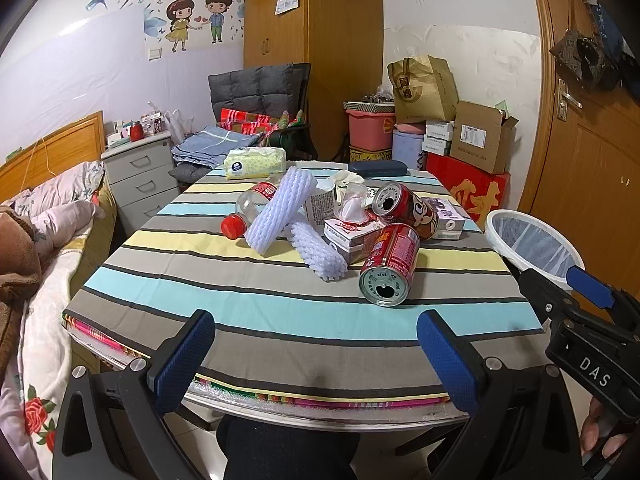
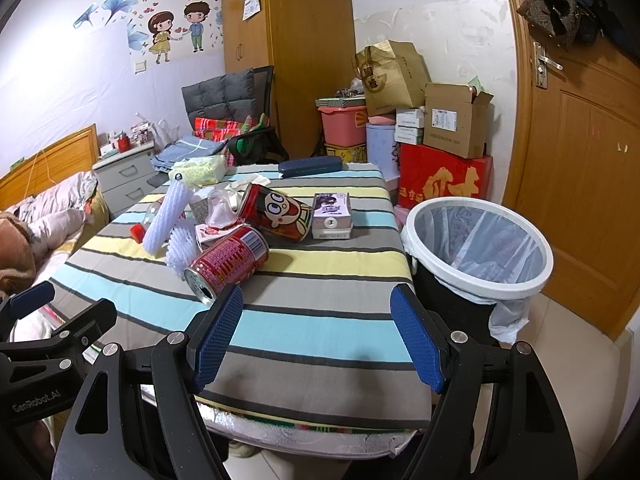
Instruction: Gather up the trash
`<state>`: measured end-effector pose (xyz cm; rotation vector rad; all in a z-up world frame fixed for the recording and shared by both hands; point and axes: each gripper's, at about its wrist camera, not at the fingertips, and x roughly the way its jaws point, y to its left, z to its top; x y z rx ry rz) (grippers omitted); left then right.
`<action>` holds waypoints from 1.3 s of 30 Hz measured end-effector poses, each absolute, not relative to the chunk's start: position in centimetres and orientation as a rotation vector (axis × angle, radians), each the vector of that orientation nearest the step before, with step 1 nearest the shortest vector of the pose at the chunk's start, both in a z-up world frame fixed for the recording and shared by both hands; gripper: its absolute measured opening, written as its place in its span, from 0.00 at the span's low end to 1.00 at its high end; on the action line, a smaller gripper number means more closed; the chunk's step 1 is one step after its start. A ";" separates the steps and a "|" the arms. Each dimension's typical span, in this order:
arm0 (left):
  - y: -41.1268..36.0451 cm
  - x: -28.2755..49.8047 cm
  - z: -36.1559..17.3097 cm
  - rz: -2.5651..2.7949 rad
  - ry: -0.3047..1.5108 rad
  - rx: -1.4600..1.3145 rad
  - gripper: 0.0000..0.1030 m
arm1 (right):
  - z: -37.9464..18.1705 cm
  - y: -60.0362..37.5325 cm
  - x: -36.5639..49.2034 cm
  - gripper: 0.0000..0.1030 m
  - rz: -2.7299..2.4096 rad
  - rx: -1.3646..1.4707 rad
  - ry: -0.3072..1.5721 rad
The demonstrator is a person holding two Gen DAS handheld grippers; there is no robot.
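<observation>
Striped tablecloth (image 1: 280, 312), rounded table edge nearest. Left gripper (image 1: 316, 356) & right gripper (image 2: 316, 340): both wide open, empty, above near edge. Mid-table trash pile: red cans (image 1: 390, 264), foam sleeves (image 1: 280, 212), plastic bottle (image 1: 248, 210), small cartons (image 2: 332, 216). Beyond: tissue pack (image 1: 256, 163), dark case (image 2: 310, 167). Right view only: whole lined bin (image 2: 478, 250) beside table's right side; left view shows just rim. Rear: chair, wardrobe, boxes, door.

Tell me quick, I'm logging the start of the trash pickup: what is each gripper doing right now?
Left gripper: open, holding nothing, short of the nearest red can.
Right gripper: open, holding nothing, beside the trash bin.
</observation>
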<state>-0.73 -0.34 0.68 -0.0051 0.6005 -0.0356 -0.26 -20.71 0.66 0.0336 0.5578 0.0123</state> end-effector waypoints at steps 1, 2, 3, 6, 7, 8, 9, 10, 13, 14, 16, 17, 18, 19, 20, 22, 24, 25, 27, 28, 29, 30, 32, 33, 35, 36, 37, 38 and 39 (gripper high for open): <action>-0.3 -0.7 0.7 -0.034 0.600 -0.005 1.00 | 0.7 -20.8 -0.3 0.76 0.012 0.036 0.556; -0.4 -0.7 0.7 -0.034 0.600 -0.005 1.00 | 0.7 -20.7 -0.2 0.76 0.012 0.037 0.556; -0.3 -0.7 0.7 -0.035 0.600 -0.004 1.00 | 0.7 -20.7 -0.2 0.76 0.011 0.036 0.556; -0.3 -0.7 0.7 -0.036 0.601 -0.005 1.00 | 0.7 -20.8 -0.2 0.76 0.011 0.037 0.555; -0.4 -0.8 0.7 -0.036 0.599 -0.005 1.00 | 0.8 -20.8 -0.2 0.76 0.011 0.036 0.555; -0.4 -0.8 0.7 -0.035 0.599 -0.005 1.00 | 0.7 -20.8 -0.2 0.76 0.011 0.038 0.554; -0.3 -0.7 0.7 -0.035 0.600 -0.005 1.00 | 0.8 -20.8 -0.2 0.76 0.011 0.037 0.555; -0.3 -0.7 0.7 -0.035 0.600 -0.006 1.00 | 0.7 -20.8 -0.2 0.76 0.010 0.036 0.555; -0.3 -0.8 0.7 -0.035 0.600 -0.005 1.00 | 0.7 -20.8 -0.2 0.76 0.012 0.037 0.553; -0.4 -0.8 0.7 -0.035 0.600 -0.005 1.00 | 0.7 -20.8 -0.3 0.76 0.010 0.036 0.553; -0.3 -0.8 0.7 -0.036 0.600 -0.006 1.00 | 0.8 -20.8 -0.3 0.76 0.011 0.035 0.552; -0.4 -0.8 0.7 -0.036 0.600 -0.006 1.00 | 0.8 -20.8 -0.2 0.76 0.011 0.034 0.552; -0.3 -0.7 0.7 -0.035 0.601 -0.005 1.00 | 0.8 -20.8 -0.3 0.76 0.011 0.035 0.551; -0.3 -0.8 0.7 -0.035 0.600 -0.006 1.00 | 0.8 -20.8 -0.3 0.76 0.011 0.035 0.550; -0.3 -0.8 0.7 -0.036 0.599 -0.007 1.00 | 0.9 -20.8 -0.3 0.76 0.011 0.035 0.549; -0.2 -0.8 0.7 -0.035 0.600 -0.008 1.00 | 1.0 -20.8 -0.3 0.76 0.008 0.031 0.546; -0.1 -0.8 0.8 -0.035 0.600 -0.009 1.00 | 1.0 -20.8 -0.3 0.76 0.010 0.030 0.545; -0.1 -0.8 0.8 -0.034 0.600 -0.009 1.00 | 1.0 -20.8 -0.3 0.76 0.010 0.029 0.545; -0.1 -0.9 0.9 -0.033 0.600 -0.010 1.00 | 1.0 -20.8 -0.3 0.76 0.008 0.030 0.544; 0.0 -0.9 0.9 -0.032 0.600 -0.011 1.00 | 1.0 -20.8 -0.3 0.76 0.008 0.029 0.544; 0.0 -0.8 1.0 -0.033 0.600 -0.012 1.00 | 1.0 -20.8 -0.3 0.76 0.008 0.028 0.544; 0.1 -0.8 1.0 -0.030 0.600 -0.013 1.00 | 1.0 -20.8 -0.3 0.76 0.007 0.027 0.545; 0.3 -0.6 1.0 -0.029 0.602 -0.015 1.00 | 0.9 -20.8 -0.3 0.76 0.008 0.028 0.544; 0.4 -0.5 1.0 -0.029 0.605 -0.017 1.00 | 0.9 -20.7 -0.3 0.76 0.007 0.028 0.545; 0.7 -0.2 0.9 -0.029 0.608 -0.021 1.00 | 0.9 -20.7 -0.3 0.76 0.005 0.027 0.547; 1.0 0.0 0.8 -0.026 0.611 -0.024 1.00 | 0.8 -20.6 -0.3 0.76 0.006 0.024 0.548; 1.2 0.2 0.8 -0.025 0.613 -0.027 1.00 | 0.8 -20.6 -0.2 0.76 0.008 0.023 0.550; 1.5 0.4 0.6 -0.025 0.615 -0.029 1.00 | 0.8 -20.5 -0.1 0.76 0.009 0.025 0.551; 1.9 0.7 0.6 -0.021 0.618 -0.034 1.00 | 0.7 -20.3 0.1 0.76 0.009 0.026 0.555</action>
